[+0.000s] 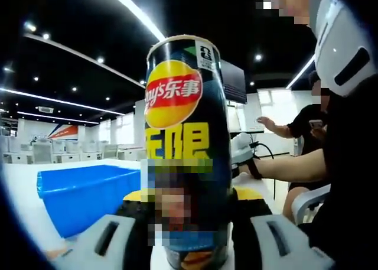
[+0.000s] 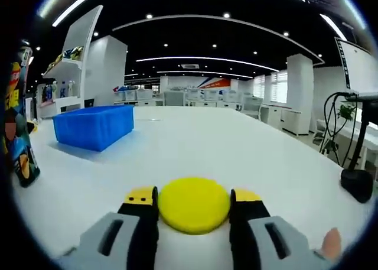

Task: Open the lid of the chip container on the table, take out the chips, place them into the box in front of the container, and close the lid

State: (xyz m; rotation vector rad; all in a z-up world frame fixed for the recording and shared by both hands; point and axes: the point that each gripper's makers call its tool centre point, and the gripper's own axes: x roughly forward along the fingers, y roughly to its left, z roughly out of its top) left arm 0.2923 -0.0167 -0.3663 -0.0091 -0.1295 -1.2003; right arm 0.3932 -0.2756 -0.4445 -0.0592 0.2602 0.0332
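1. Gripping the chip container [image 1: 188, 158] upright between its jaws, the left gripper [image 1: 190, 223] holds the can low on its body above the white surface [image 1: 23, 193].
2. Left of the can sits the blue box [image 1: 82, 193], well apart from it.
3. The right gripper [image 2: 194, 208] clasps the round yellow lid [image 2: 194, 205] by its edges, just above the surface, with the box far ahead to the left.

Upright dark chip container [image 1: 188, 158], yellow lid [image 2: 194, 204] off, blue box [image 1: 82, 194] beside.
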